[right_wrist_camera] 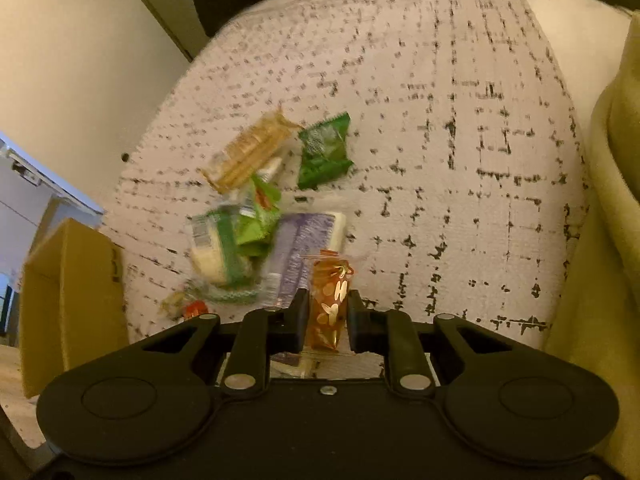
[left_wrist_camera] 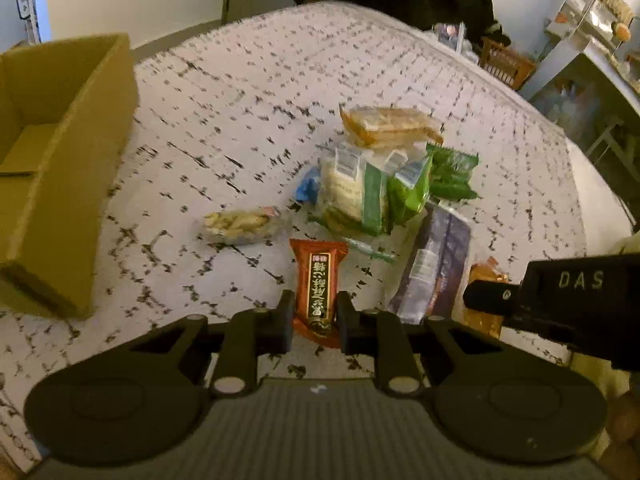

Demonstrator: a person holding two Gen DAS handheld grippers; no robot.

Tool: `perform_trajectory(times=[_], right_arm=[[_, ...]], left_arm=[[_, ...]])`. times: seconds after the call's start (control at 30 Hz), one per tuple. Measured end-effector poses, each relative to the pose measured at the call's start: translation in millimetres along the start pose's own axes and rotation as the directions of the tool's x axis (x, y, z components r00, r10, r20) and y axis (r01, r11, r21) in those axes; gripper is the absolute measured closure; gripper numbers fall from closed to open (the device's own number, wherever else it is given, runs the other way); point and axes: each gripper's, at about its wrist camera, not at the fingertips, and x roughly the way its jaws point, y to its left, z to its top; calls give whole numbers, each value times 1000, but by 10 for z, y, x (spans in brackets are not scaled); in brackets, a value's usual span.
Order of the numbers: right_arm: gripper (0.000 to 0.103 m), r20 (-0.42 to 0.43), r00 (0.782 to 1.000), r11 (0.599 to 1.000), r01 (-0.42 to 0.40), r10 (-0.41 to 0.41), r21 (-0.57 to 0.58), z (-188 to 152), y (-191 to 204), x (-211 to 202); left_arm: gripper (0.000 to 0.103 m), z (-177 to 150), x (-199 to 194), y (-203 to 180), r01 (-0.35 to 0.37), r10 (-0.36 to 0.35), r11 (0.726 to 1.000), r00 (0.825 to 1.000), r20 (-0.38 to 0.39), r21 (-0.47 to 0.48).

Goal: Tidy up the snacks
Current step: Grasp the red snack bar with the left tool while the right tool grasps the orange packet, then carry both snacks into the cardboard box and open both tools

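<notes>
A red snack packet [left_wrist_camera: 319, 276] with a dark label lies on the tablecloth [left_wrist_camera: 240, 100], and my left gripper [left_wrist_camera: 316, 300] is shut on its near end. My right gripper [right_wrist_camera: 328, 300] is shut on an orange packet [right_wrist_camera: 330, 280] printed with gold shapes. In the left wrist view the right gripper's black body [left_wrist_camera: 560, 296] sits at the right, beside the orange packet [left_wrist_camera: 486, 276]. Beyond both grippers lies a pile of snacks: a cracker pack [left_wrist_camera: 390, 126], green packets [left_wrist_camera: 452, 172], a purple packet [left_wrist_camera: 436, 264] and a clear bag of pale pieces [left_wrist_camera: 240, 224].
An open cardboard box [left_wrist_camera: 60, 160] stands on the table at the left, also seen as the cardboard box [right_wrist_camera: 68, 300] in the right wrist view. A yellowish cloth [right_wrist_camera: 600, 240] rises along the table's right side. Shelves and a wooden crate [left_wrist_camera: 506, 66] stand beyond the far edge.
</notes>
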Motion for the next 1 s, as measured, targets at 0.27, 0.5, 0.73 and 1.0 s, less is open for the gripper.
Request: perform_trajectory(times=[0.27, 0.5, 0.73, 1.0], right_arm=[[84, 88, 993, 997, -79, 80, -19, -2, 89, -246], [84, 154, 975, 985, -149, 161, -89, -1, 285, -429], [84, 201, 948, 963, -215, 245, -162, -8, 556, -532], [84, 181, 919, 923, -306, 350, -232, -27, 880, -566]], left_arm=[[84, -5, -427, 119, -10, 13, 999, 998, 69, -31], [84, 103, -857, 286, -13, 24, 998, 987, 160, -68], [84, 203, -1234, 458, -28, 54, 994, 964, 261, -104], [84, 304, -1487, 675, -38, 83, 989, 942, 326, -142]])
